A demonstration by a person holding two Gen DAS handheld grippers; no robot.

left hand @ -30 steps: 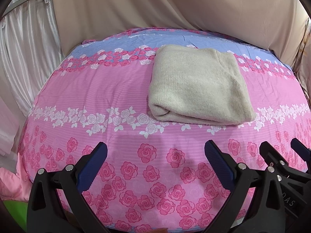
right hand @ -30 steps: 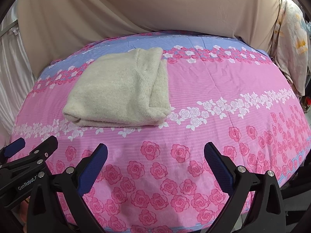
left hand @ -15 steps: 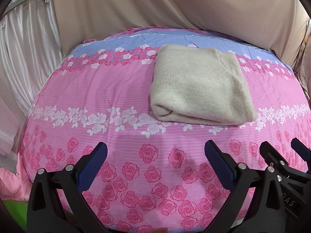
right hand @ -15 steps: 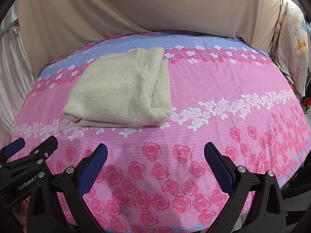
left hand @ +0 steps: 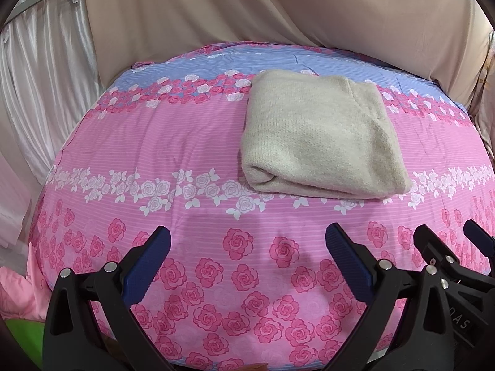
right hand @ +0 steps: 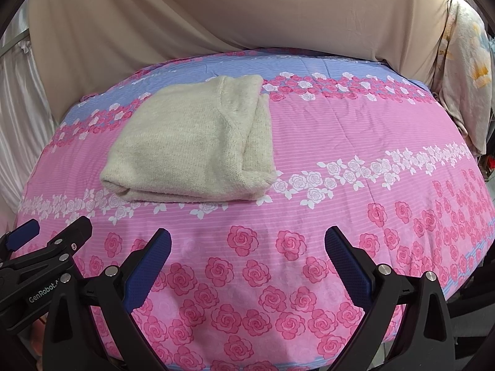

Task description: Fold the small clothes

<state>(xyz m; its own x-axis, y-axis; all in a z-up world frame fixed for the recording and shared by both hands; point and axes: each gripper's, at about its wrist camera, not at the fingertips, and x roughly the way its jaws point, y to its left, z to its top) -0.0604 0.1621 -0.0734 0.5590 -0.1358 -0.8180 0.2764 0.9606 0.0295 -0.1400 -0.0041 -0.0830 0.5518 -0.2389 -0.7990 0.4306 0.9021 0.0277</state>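
Observation:
A cream knitted garment [left hand: 318, 136] lies folded into a thick rectangle on the pink rose-print bedspread [left hand: 154, 142]. In the right wrist view the same folded garment [right hand: 191, 145] sits left of centre on the bedspread [right hand: 355, 136]. My left gripper [left hand: 247, 241] hovers over the near edge of the bed, short of the garment, open and holding nothing. My right gripper [right hand: 247, 242] stands open beside it, also empty and apart from the garment. Each gripper shows at the edge of the other's view: the right gripper [left hand: 448, 241] and the left gripper [right hand: 58, 232].
A beige sheet [left hand: 247, 6] hangs behind the bed. Pale satin curtains [left hand: 40, 71] hang at the left. Floral fabric [right hand: 464, 61] hangs at the far right. Pink cloth [left hand: 15, 290] and something green [left hand: 21, 340] lie low at the left.
Both grippers have drifted very slightly, so the folded garment sits a touch lower and further right in each view. The garment itself has not moved, and both stay open.

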